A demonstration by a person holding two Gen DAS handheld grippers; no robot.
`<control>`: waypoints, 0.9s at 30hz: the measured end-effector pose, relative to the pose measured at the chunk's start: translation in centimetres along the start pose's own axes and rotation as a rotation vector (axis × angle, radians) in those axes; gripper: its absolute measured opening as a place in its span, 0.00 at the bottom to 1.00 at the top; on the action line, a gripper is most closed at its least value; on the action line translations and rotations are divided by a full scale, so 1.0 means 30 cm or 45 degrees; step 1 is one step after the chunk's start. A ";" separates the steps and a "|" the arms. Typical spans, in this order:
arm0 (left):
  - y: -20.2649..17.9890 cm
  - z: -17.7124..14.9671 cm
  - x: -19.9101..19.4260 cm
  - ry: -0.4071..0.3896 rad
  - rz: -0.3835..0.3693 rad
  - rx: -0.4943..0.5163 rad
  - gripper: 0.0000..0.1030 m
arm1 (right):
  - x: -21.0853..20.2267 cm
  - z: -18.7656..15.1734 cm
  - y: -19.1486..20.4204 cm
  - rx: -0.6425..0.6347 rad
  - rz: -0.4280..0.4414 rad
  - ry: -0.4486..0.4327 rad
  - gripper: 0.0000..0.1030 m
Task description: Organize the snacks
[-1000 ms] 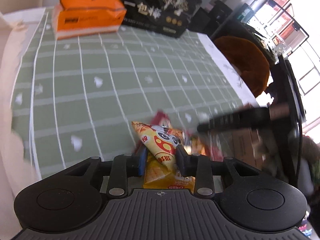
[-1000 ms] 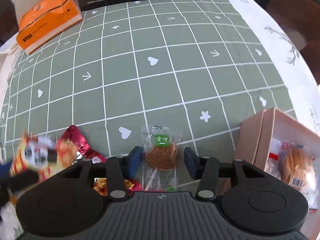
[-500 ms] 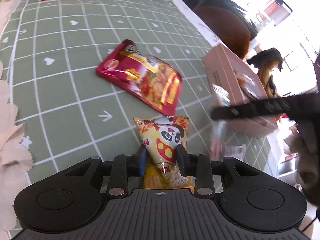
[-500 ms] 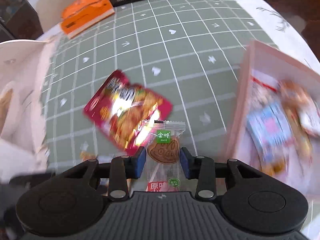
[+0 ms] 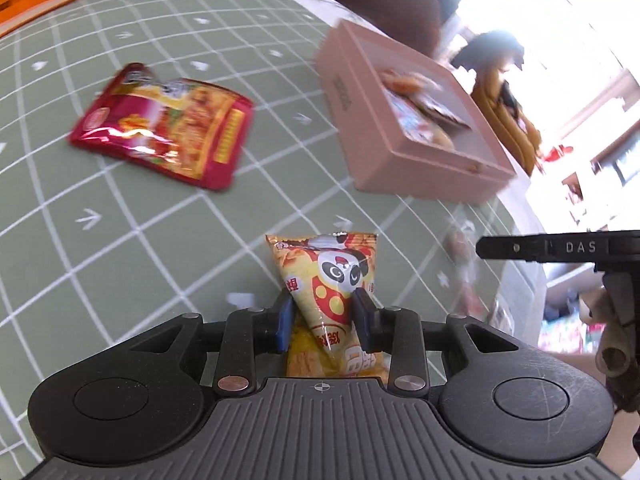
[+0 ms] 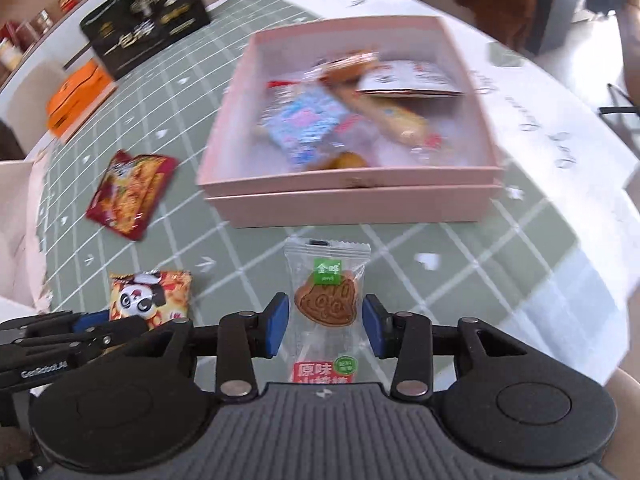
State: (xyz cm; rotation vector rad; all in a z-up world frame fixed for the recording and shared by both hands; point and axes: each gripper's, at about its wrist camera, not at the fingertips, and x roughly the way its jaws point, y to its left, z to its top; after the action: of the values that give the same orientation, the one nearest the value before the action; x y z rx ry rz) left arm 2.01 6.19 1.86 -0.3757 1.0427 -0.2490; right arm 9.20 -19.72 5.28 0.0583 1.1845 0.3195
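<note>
My left gripper (image 5: 322,312) is shut on a yellow panda snack bag (image 5: 332,276), held above the green checked cloth. The same bag (image 6: 150,300) shows at the lower left of the right wrist view. My right gripper (image 6: 325,322) holds a clear lollipop packet (image 6: 325,304) between its blue pads; its jaws are opening, with the pads still at the wrapper's sides. Just beyond it stands the open pink box (image 6: 348,200), with several snacks inside. The box (image 5: 384,132) is ahead and to the right in the left wrist view. A red snack pouch (image 6: 128,192) lies flat on the cloth, left of the box.
At the far end of the table are an orange tissue pack (image 6: 76,104) and a black gift box (image 6: 148,36). A brown chair (image 5: 380,0) stands beyond the table's white edge. Pale paper (image 6: 16,220) lies at the left edge.
The right gripper closed on the lollipop packet, lifted it off the cloth and carried it up to the pink box. The left gripper carried the panda bag the same way.
</note>
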 end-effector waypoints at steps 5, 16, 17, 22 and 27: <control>-0.063 -0.017 0.013 -0.009 0.115 0.135 0.44 | -0.026 -0.064 -0.046 0.006 -0.069 -0.043 0.63; -0.174 -0.042 0.083 0.004 0.172 0.362 0.54 | 0.044 -0.197 0.005 -0.043 -0.027 0.018 0.69; -0.191 -0.049 0.090 0.001 0.190 0.405 0.57 | 0.042 -0.204 0.013 -0.048 -0.027 -0.005 0.74; -0.254 -0.093 0.117 -0.017 0.290 0.553 0.65 | 0.059 -0.213 0.021 -0.094 -0.137 -0.071 0.76; -0.249 -0.093 0.106 -0.041 0.287 0.463 0.61 | 0.083 -0.151 0.006 -0.065 -0.112 -0.072 0.76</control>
State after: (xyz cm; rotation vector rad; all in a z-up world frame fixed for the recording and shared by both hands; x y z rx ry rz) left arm 0.93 -2.31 1.21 0.0660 0.9754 -0.2235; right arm 5.85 -19.42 1.35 -0.0287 1.1189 0.2687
